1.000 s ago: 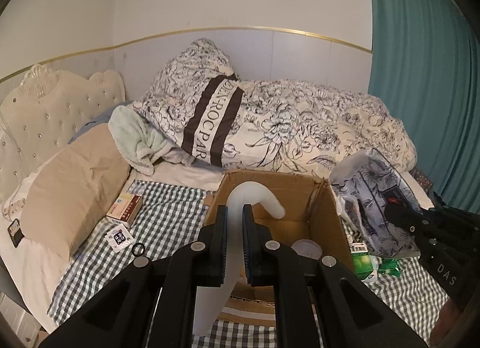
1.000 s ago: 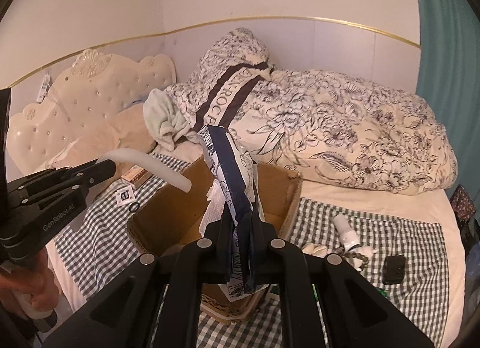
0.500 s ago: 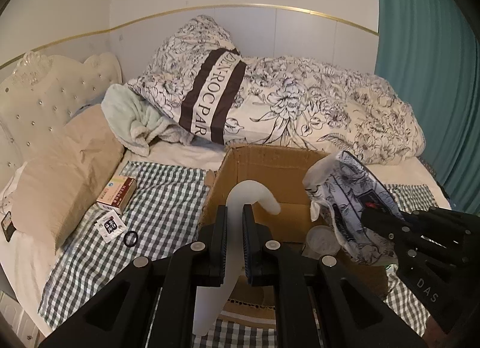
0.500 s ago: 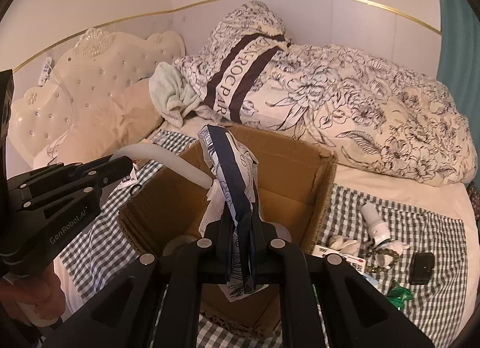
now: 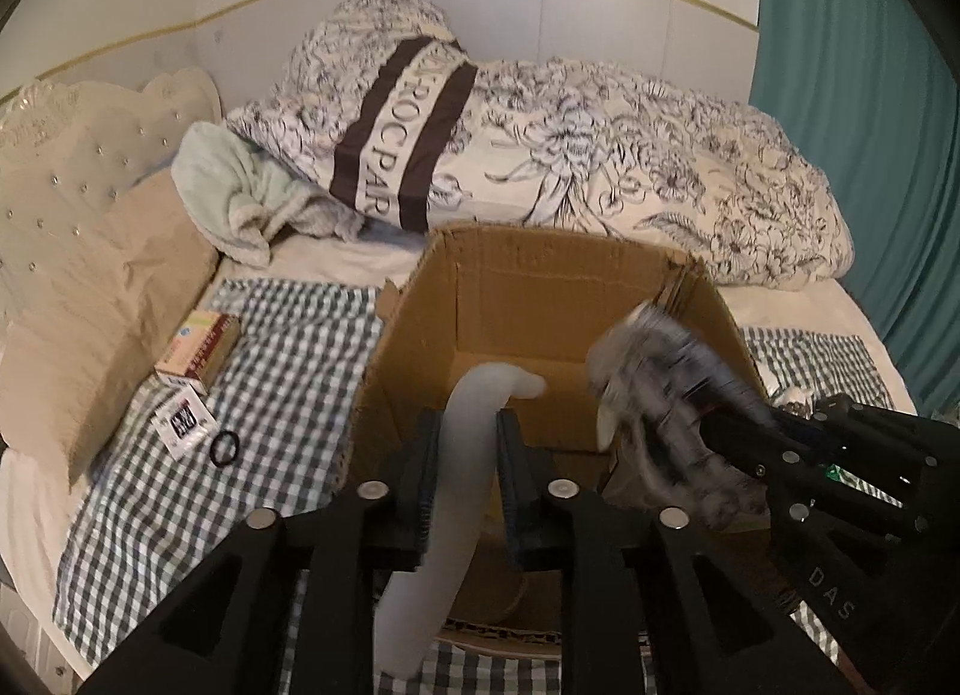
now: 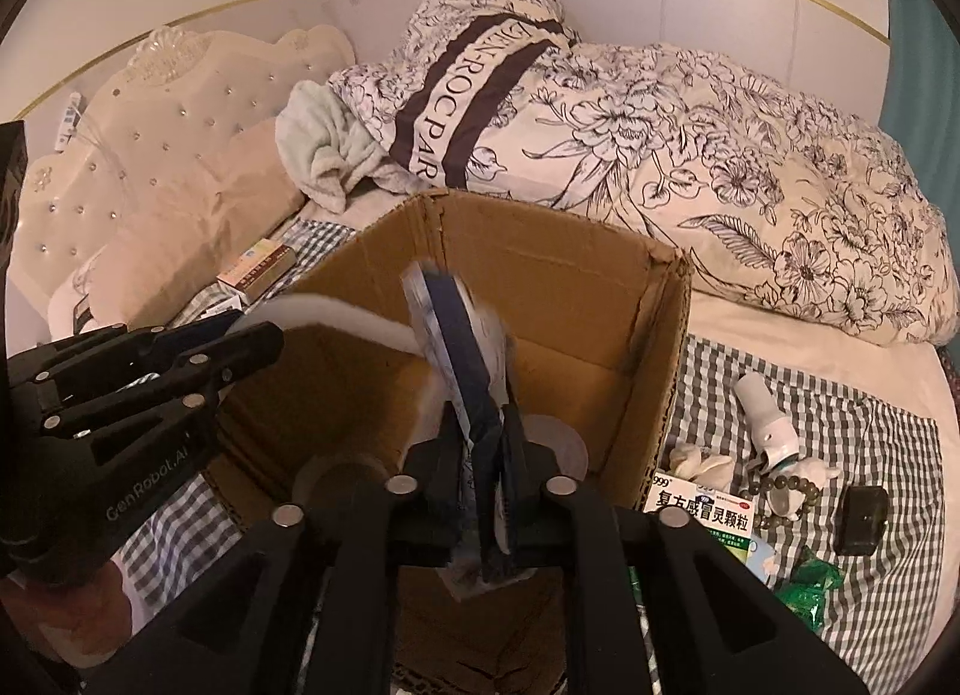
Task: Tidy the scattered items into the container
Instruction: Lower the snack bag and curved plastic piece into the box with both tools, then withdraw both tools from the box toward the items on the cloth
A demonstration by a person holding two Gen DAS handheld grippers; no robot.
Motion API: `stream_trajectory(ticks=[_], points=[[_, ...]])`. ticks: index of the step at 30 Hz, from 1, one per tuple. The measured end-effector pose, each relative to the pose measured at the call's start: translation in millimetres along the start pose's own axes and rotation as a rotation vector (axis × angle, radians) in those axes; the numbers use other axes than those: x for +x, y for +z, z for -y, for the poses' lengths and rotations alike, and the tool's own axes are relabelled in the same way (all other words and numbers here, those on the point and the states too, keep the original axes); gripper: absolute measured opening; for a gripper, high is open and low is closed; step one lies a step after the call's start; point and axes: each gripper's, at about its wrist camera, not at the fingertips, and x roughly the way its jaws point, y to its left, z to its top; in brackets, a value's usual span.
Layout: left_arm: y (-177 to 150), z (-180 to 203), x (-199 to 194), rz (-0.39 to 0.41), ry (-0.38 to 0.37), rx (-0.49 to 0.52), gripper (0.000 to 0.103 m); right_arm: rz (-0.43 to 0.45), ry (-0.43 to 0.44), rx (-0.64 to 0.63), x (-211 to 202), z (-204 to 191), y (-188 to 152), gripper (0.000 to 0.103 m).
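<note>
An open cardboard box [image 5: 540, 269] [image 6: 600, 275] sits on the checked bed cover. My left gripper [image 5: 465, 455] is shut on a curved white tube [image 5: 462, 455] and holds it over the box's near edge; its tip hangs inside the box. My right gripper [image 6: 480, 455] is shut on a blue-and-white patterned packet [image 6: 462, 359] and holds it upright over the box. The packet looks blurred in the left wrist view [image 5: 666, 395]. The left gripper shows at the left of the right wrist view [image 6: 150, 371].
Left of the box lie a small carton [image 5: 198, 347], a sachet [image 5: 183, 422] and a black ring [image 5: 226, 447]. Right of it lie a medicine box [image 6: 699, 512], a white bottle [image 6: 768, 419], beads [image 6: 786, 491], a black item [image 6: 861, 518] and green wrappers [image 6: 810, 587]. Duvet [image 5: 660, 155] behind.
Both grippers moved forward and lower over the box. The packet has swung toward the box's middle. The tube's tip now hangs deeper inside the box.
</note>
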Motion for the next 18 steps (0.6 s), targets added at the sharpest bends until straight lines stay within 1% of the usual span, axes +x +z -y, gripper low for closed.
stream_trajectory(ticks=[1,2,3,4,18], points=[[0,0,-1,0.001,-0.002,-0.004,0.025,0.003,-0.001,0.003,-1,0,0,0.031],[0,0,-2,0.006,0.0,-0.004,0.027,0.014,-0.005,0.002,-3,0,-1,0.045],[1,0,-4,0.012,0.004,-0.003,0.031,0.024,-0.011,-0.001,-5,1,-1,0.051],[2,0,-7,0.02,0.009,-0.001,0.032,0.035,-0.018,-0.005,-8,0,-1,0.055],[9,12,-41,0.071,0.023,0.01,0.033,0.097,-0.017,0.007,-49,6,1,0.055]])
